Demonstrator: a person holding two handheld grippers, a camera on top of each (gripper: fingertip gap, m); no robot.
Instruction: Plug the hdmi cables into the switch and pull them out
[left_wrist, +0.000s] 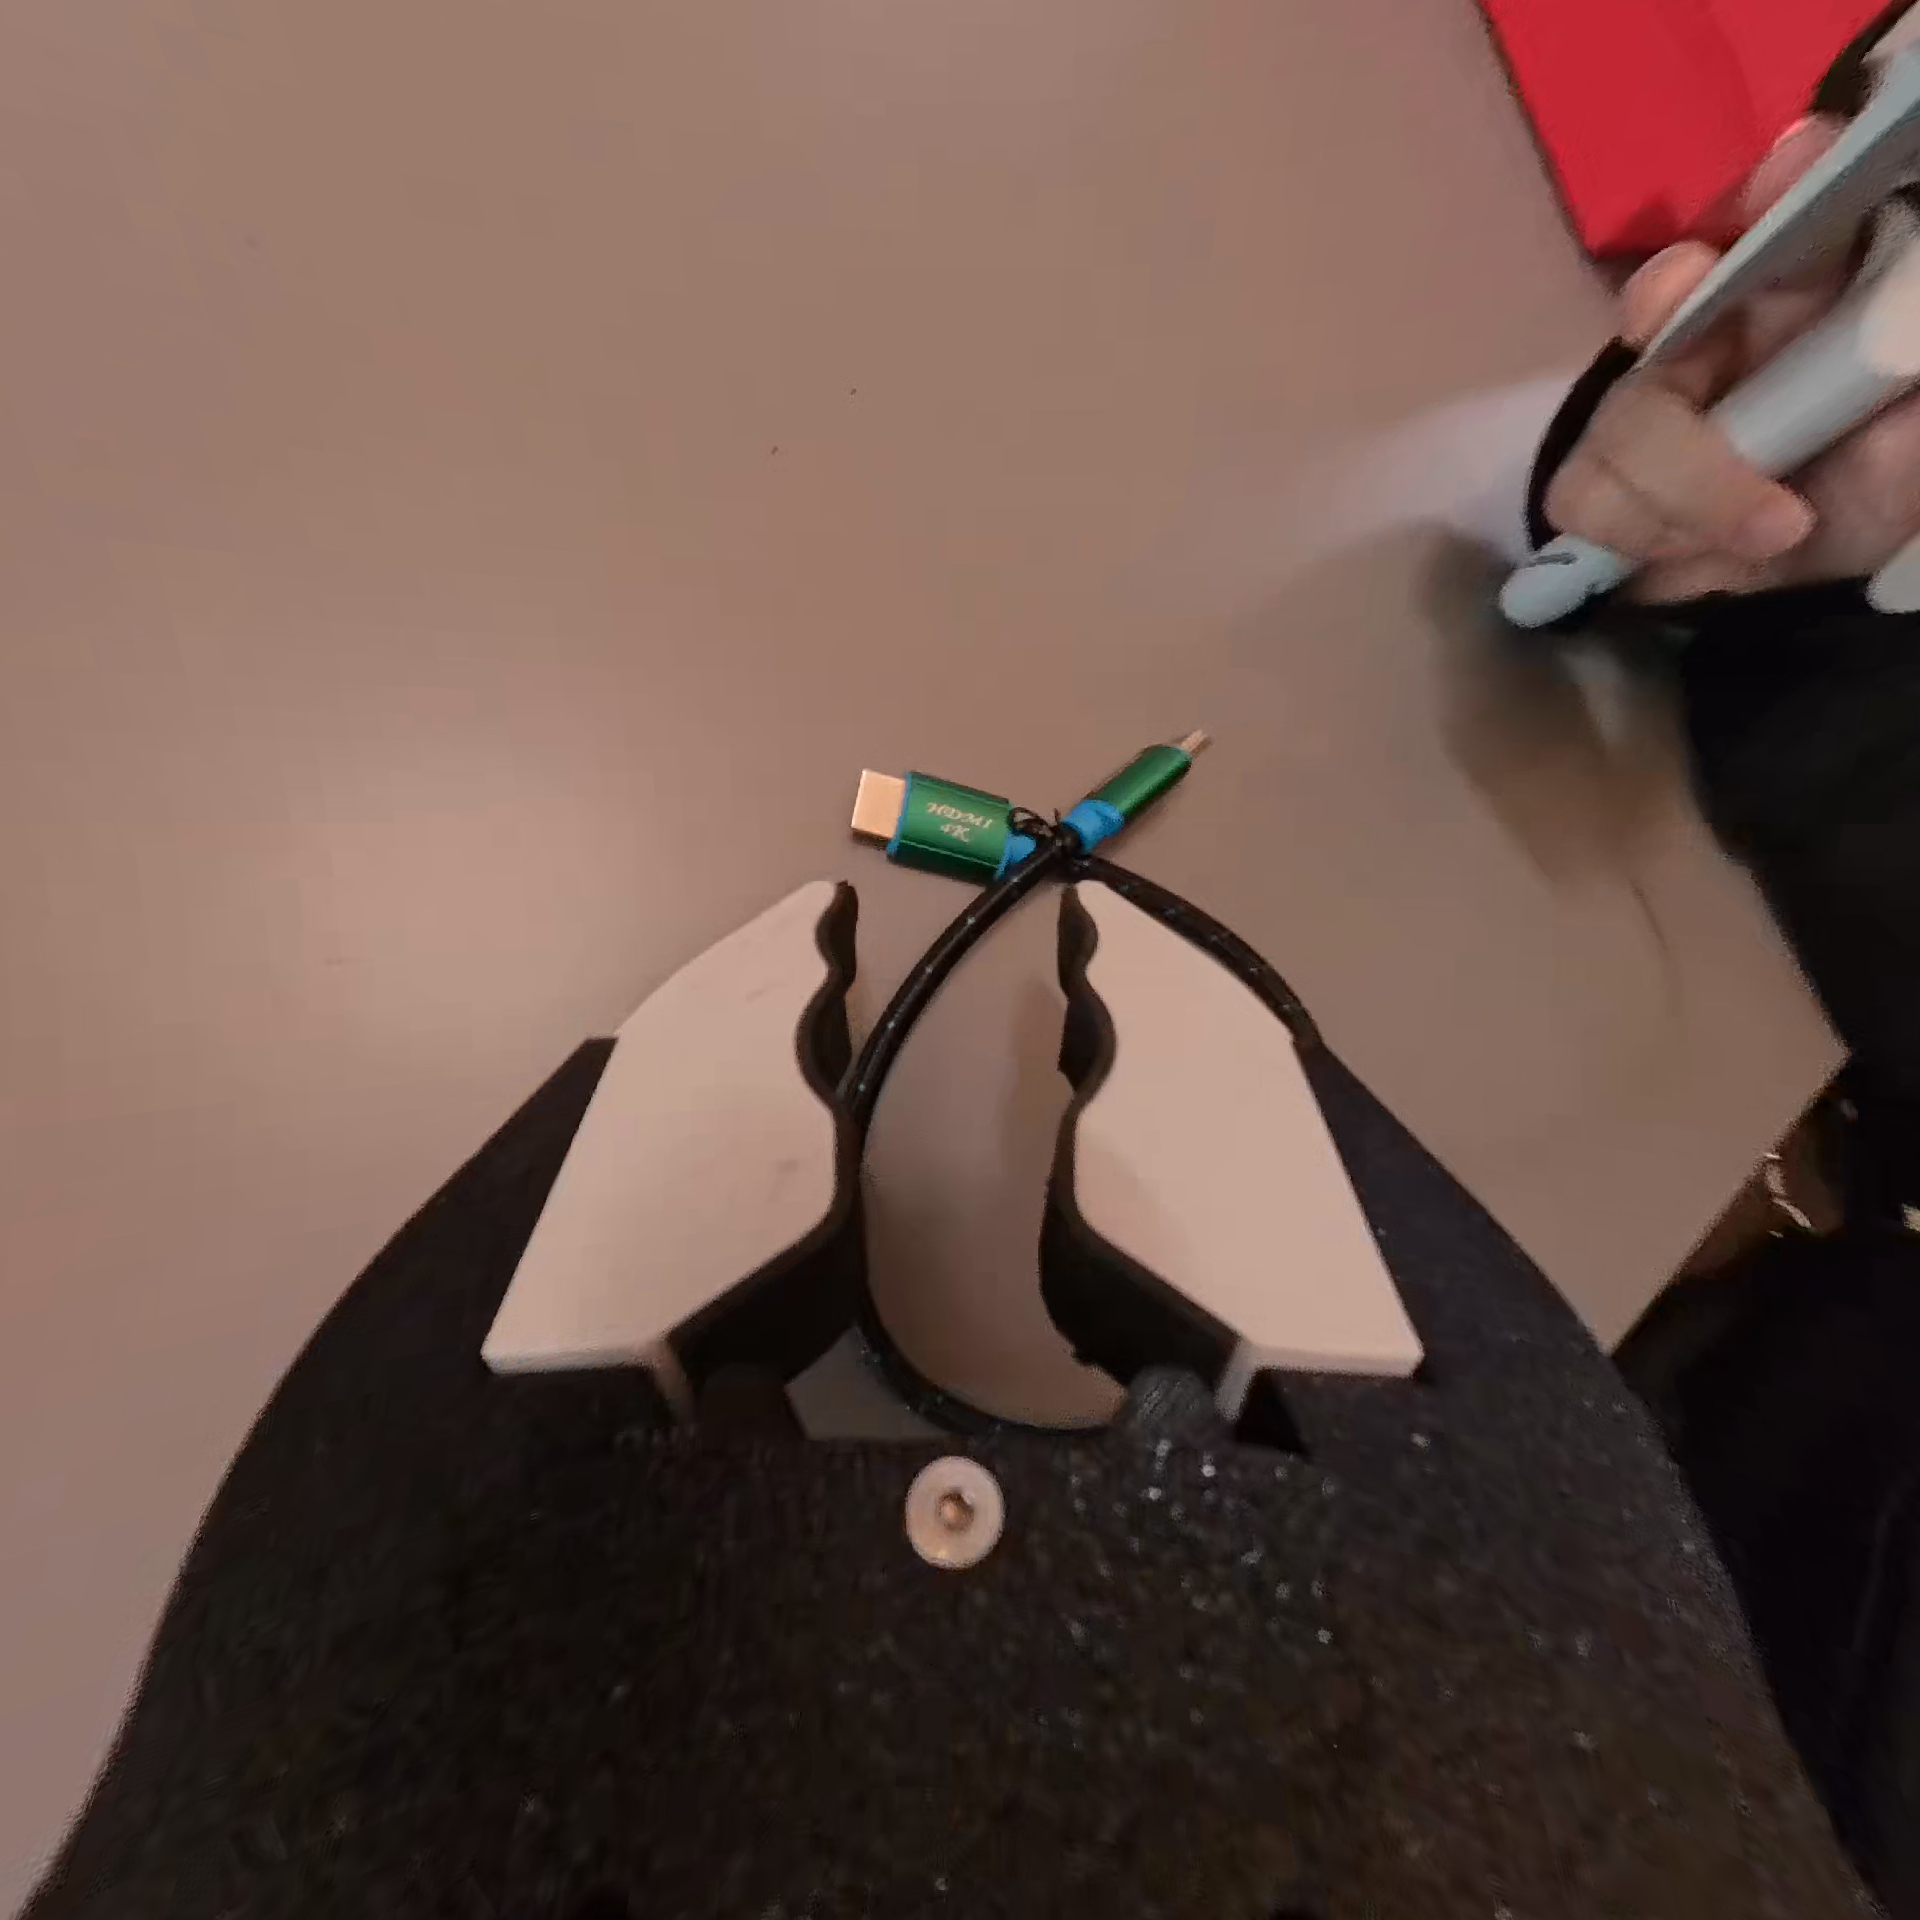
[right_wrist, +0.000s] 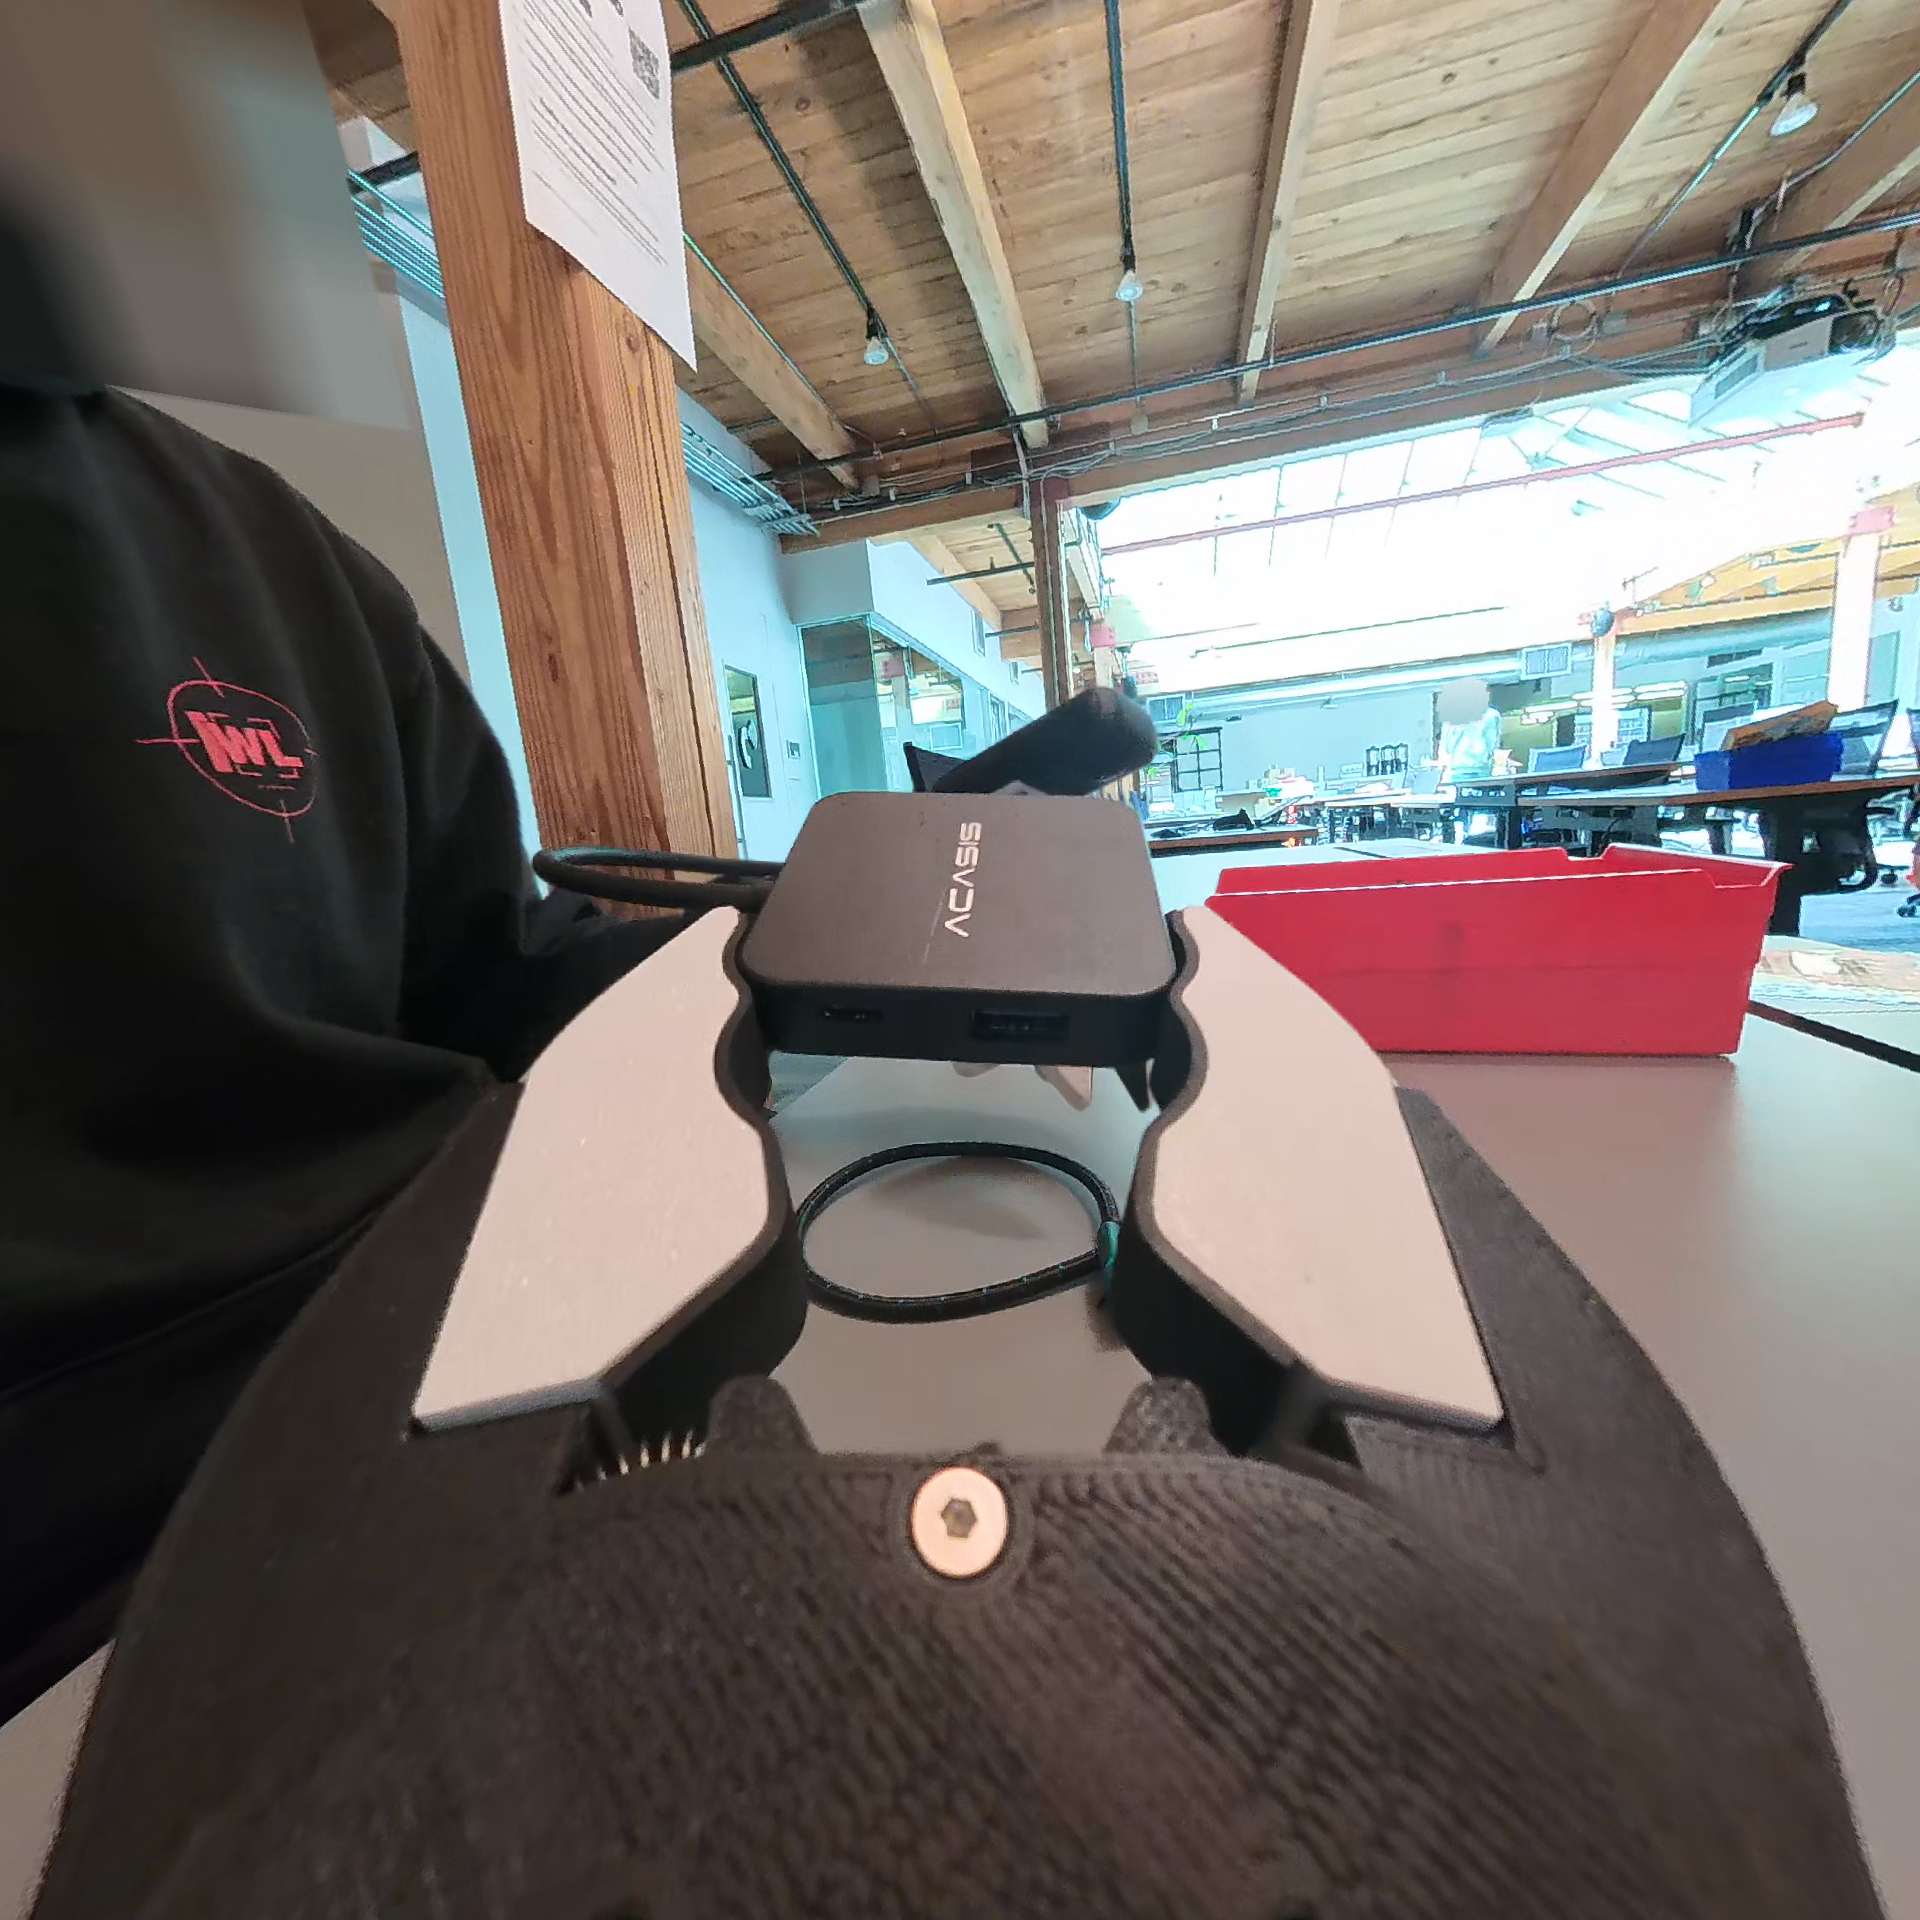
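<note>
HDMI cable (left_wrist: 925, 997): coiled in a loop on the table (left_wrist: 520, 416), both green plugs crossed just beyond the left gripper (left_wrist: 956, 904), whose jaws were parted and empty astride the loop. Larger plug (left_wrist: 930, 823): long axis crosswise, gold tip leftward. Switch (right_wrist: 961, 914): clamped flat in the right gripper (right_wrist: 961, 935), raised above the table, ports toward the camera. The left gripper was judged nearer the plugs.
</note>
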